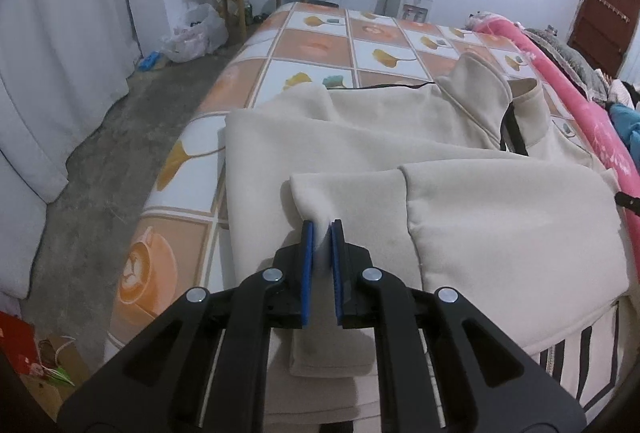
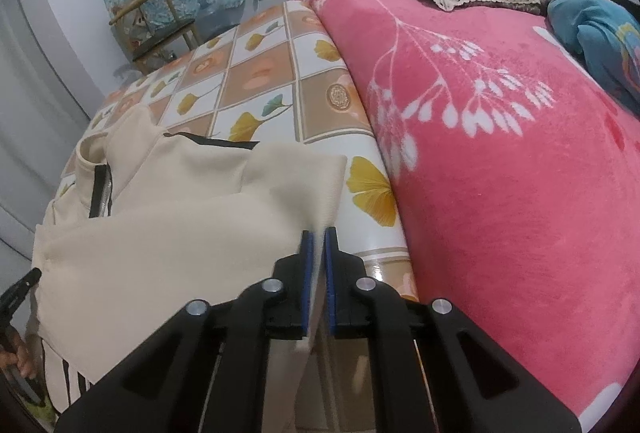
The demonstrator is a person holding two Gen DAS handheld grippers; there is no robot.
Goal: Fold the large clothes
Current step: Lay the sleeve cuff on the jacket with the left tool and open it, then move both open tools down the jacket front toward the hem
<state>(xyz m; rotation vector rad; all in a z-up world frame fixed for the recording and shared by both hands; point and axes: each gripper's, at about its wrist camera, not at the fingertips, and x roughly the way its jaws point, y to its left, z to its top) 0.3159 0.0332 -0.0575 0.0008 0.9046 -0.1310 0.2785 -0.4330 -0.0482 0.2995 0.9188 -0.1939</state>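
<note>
Table w/ tiled leaf-and-coffee print cloth; cream jacket lies spread on it — collar toward far end; pink floral blanket along its right edge.

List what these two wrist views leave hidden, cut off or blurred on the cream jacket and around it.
- Left wrist view: the cream jacket's near hem is hidden by the left gripper.
- Right wrist view: the fabric edge pinched at the right gripper is motion-blurred; what part of the garment it is cannot be told.
- Right wrist view: the jacket's left side is cut off by the lens rim.
- Left wrist view: the pink blanket runs off the right edge.
</note>
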